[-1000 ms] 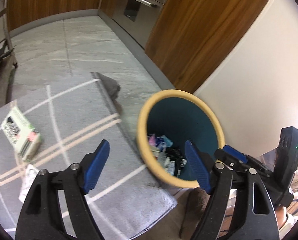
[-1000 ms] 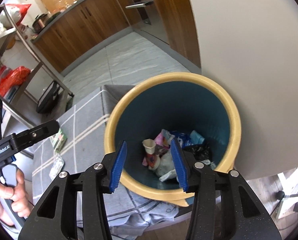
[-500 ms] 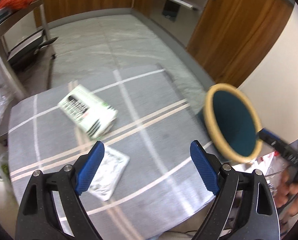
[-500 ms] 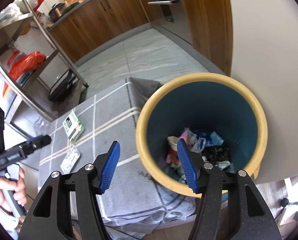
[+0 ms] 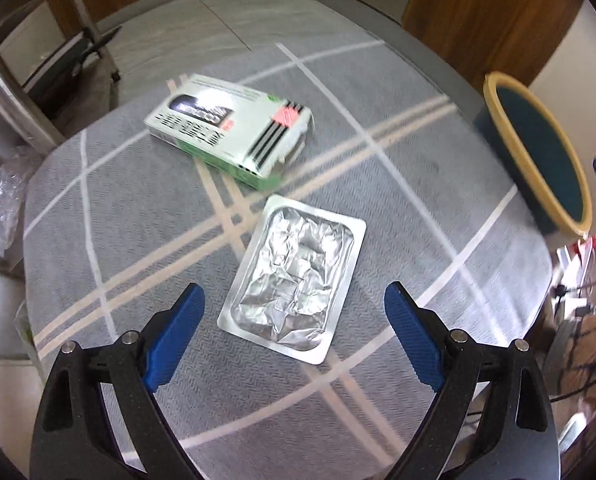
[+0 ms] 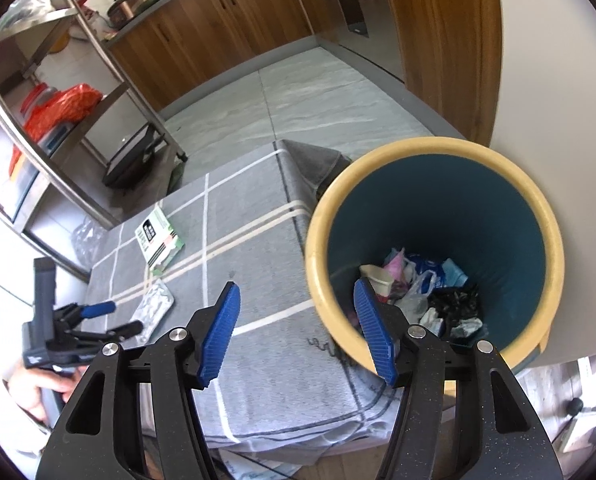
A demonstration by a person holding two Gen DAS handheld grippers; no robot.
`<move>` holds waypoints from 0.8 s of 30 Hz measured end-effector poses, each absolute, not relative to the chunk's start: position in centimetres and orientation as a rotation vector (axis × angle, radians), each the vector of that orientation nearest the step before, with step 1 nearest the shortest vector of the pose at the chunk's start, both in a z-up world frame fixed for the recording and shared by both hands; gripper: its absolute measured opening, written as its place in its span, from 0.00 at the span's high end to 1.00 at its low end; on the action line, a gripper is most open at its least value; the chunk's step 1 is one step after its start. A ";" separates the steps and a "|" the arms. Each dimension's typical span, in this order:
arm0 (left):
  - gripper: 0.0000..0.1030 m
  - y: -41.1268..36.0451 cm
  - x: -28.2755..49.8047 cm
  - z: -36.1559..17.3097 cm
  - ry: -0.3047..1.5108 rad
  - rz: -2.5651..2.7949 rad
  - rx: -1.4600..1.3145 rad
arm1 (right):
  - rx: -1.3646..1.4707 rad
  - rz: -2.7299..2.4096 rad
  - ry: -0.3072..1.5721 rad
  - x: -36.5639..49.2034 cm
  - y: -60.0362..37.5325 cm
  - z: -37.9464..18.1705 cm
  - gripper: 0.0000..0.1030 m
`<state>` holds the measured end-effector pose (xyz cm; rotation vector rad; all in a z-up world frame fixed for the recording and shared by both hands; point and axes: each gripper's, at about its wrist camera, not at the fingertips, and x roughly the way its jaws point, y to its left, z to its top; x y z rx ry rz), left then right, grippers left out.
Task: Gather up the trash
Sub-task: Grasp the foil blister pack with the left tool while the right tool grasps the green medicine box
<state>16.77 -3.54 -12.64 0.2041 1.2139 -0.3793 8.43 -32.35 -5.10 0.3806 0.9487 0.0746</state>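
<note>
Left gripper (image 5: 293, 324): fingers spread wide apart, nothing between them, held over the near part of the bench (image 5: 438, 184) — a surface covered by a grey cloth with pale cross stripes. Just beyond the fingertips lies a crumpled foil blister pack (image 5: 295, 278), flat on the cloth. Farther on, near the blister pack but not touching it, rests a white-and-green carton (image 5: 229, 130) with one end torn open.

Right gripper (image 6: 298, 334): fingers apart and empty, held above the bench edge with the right finger over the near rim of the waste bin (image 6: 538, 208). The bin — yellow rim, teal interior — stands at the right side of the bench and contains mixed trash (image 6: 426, 292): wrappers, a small cup, crumpled plastic. Beyond the bench, a metal shelf rack (image 6: 57, 92) stands on the tiled floor before wooden cabinets.
</note>
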 end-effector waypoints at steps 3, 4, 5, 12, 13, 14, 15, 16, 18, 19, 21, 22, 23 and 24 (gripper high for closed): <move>0.13 -3.7 17.0 -13.7 1.233 -0.398 0.227 | 0.371 0.086 0.956 9.0 -31.3 -5.2 0.41; 0.13 -3.7 17.0 -13.9 1.236 -0.401 0.232 | 0.369 0.089 0.959 9.2 -30.9 -5.2 0.41; 0.13 -3.8 17.1 -14.1 1.240 -0.402 0.238 | 0.365 0.093 0.961 9.3 -30.5 -5.3 0.41; 0.13 -3.7 17.4 -15.4 1.243 -0.399 0.260 | 0.334 0.128 0.985 10.6 -27.2 -5.7 0.41; 0.13 -3.6 17.4 -15.4 1.237 -0.399 0.262 | 0.328 0.134 0.988 10.7 -26.8 -5.8 0.41; 0.13 -3.6 17.4 -15.4 1.233 -0.399 0.261 | 0.322 0.138 0.991 10.9 -26.4 -5.9 0.41; 0.13 -3.4 17.6 -15.4 1.228 -0.398 0.260 | 0.313 0.143 0.996 11.0 -25.9 -6.0 0.41; 0.14 -3.4 17.6 -15.4 1.220 -0.393 0.258 | 0.307 0.147 1.001 11.2 -25.6 -6.1 0.41; 0.21 -3.4 17.5 -15.5 1.203 -0.387 0.252 | 0.298 0.153 1.008 11.4 -24.9 -6.3 0.41; 0.28 -3.4 17.3 -15.2 1.191 -0.388 0.247 | 0.294 0.156 1.011 11.5 -24.6 -6.4 0.41; 0.31 -3.3 17.0 -15.1 1.198 -0.393 0.243 | 0.287 0.163 1.015 11.7 -24.1 -6.5 0.41; 0.32 -3.3 16.9 -15.0 1.201 -0.397 0.234 | 0.281 0.166 1.018 11.8 -23.8 -6.6 0.41; 0.32 -3.4 16.6 -14.9 1.204 -0.398 0.227 | 0.275 0.169 1.020 11.9 -23.5 -6.7 0.41; 0.32 -3.2 16.5 -14.8 1.214 -0.396 0.217 | 0.270 0.172 1.023 12.0 -23.3 -6.7 0.41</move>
